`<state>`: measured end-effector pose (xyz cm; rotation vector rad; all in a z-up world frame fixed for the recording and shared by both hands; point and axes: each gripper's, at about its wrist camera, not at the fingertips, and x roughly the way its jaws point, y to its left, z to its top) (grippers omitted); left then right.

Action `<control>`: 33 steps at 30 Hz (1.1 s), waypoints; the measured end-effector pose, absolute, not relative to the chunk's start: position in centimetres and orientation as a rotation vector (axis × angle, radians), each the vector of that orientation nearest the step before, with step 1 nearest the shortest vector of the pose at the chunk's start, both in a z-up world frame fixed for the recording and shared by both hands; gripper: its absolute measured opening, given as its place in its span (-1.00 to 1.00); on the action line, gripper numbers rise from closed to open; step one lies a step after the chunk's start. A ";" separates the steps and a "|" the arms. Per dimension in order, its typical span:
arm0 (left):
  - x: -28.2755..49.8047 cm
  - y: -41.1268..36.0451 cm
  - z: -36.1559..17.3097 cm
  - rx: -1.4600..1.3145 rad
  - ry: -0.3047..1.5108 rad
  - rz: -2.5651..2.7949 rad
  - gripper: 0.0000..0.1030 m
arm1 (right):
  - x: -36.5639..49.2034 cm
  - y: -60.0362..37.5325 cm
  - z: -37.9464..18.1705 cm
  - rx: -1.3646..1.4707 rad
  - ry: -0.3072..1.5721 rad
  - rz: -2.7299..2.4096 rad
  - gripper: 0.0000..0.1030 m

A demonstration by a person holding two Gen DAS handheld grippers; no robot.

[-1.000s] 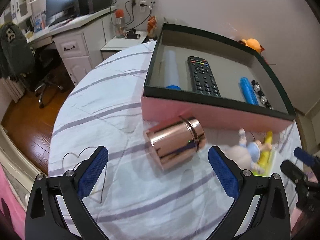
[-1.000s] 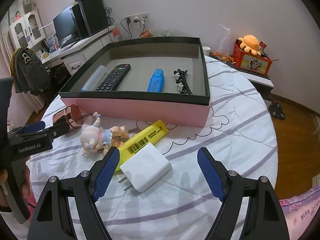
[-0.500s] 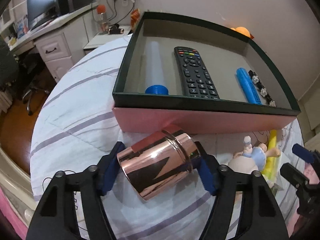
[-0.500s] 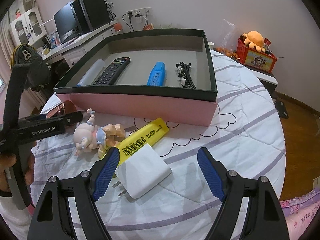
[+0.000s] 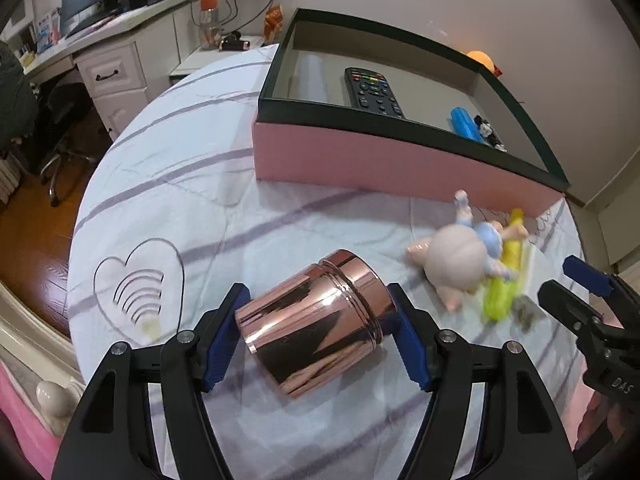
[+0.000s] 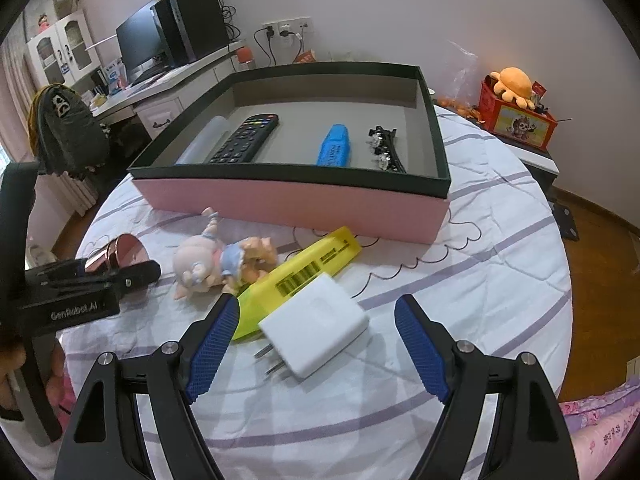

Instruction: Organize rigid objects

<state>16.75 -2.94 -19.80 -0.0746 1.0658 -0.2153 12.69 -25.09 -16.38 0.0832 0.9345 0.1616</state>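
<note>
Left wrist view, left to right.

- Striped cloth point(image 5: 168, 168): covers the round table and carries every item.
- Left gripper point(image 5: 317, 295): its jaws closed in and have just eased a little wider. Both blue pads look to rest against the sides of the copper canister point(image 5: 320, 332).
- Copper canister: lies on its side, near the camera and well short of the box. Whether it has left the cloth cannot be told.
- Pink box point(image 5: 400, 166): dark rim, open top, at the far side of the table.

Right wrist view, left to right.

- Inside the box: one translucent tube point(image 6: 208, 138), one remote point(image 6: 245, 140), one blue marker point(image 6: 335, 147) and one jewelled hair clip point(image 6: 385, 149), which may be a pair.
- Outside, on the cloth: one pig figurine point(image 6: 208, 266), touching one yellow marker point(image 6: 316, 264), and one white charger point(image 6: 320, 332) overlapping that marker's near end.
- Right gripper point(image 6: 316, 309): jaws wide apart, straddling the charger with clear gaps on both sides and holding nothing.

Tally: four items boxed, four loose counting the canister, two grippers.

Step in hand, as judged: taking up the canister for the box.

Next move, as judged: firm the grip, since the polished round wall may slip. Then raise the canister over the near wall and set it in the bare floor toward the back of the box.
</note>
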 end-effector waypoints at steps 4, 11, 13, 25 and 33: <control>15.7 -1.8 -18.5 -0.047 1.008 -0.203 0.74 | 11.7 -24.7 -16.2 0.078 0.933 0.167 0.58; 13.4 0.6 -17.8 0.029 0.929 -0.245 0.88 | 10.5 -24.8 -15.6 0.083 0.916 0.162 0.58; 13.2 0.9 -18.2 0.045 0.944 -0.228 0.89 | 10.4 -24.6 -15.5 0.085 0.911 0.162 0.58; 14.4 0.2 -20.6 -0.038 1.032 -0.252 0.88 | 10.5 -23.4 -15.5 0.061 0.927 0.162 0.58; 16.4 -1.6 -20.4 -0.051 0.998 -0.246 0.89 | 11.0 -23.7 -16.1 0.053 0.947 0.151 0.58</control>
